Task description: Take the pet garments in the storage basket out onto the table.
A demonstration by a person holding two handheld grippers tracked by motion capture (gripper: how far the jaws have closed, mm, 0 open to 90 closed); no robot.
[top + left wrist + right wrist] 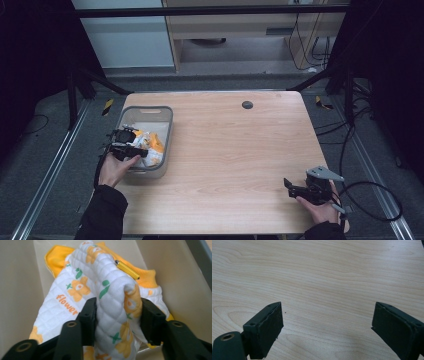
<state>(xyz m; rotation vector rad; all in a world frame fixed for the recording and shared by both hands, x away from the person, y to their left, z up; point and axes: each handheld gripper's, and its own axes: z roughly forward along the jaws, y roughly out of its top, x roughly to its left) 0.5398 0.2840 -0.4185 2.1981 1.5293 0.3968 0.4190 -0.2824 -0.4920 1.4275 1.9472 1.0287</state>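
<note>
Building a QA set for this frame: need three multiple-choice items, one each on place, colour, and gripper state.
1. Where is the quilted garment? A) in the grey bin B) on the bare table C) on the floor
2. What colour is its trim? A) blue B) orange C) black
3. How is the right gripper? A) shut on cloth B) shut on nothing C) open over the table

Key: 1 A, bin walls surround it; 2 B, orange collar and cuffs; 3 C, its jaws stand wide apart over bare wood, while the left gripper pinches a fold.
</note>
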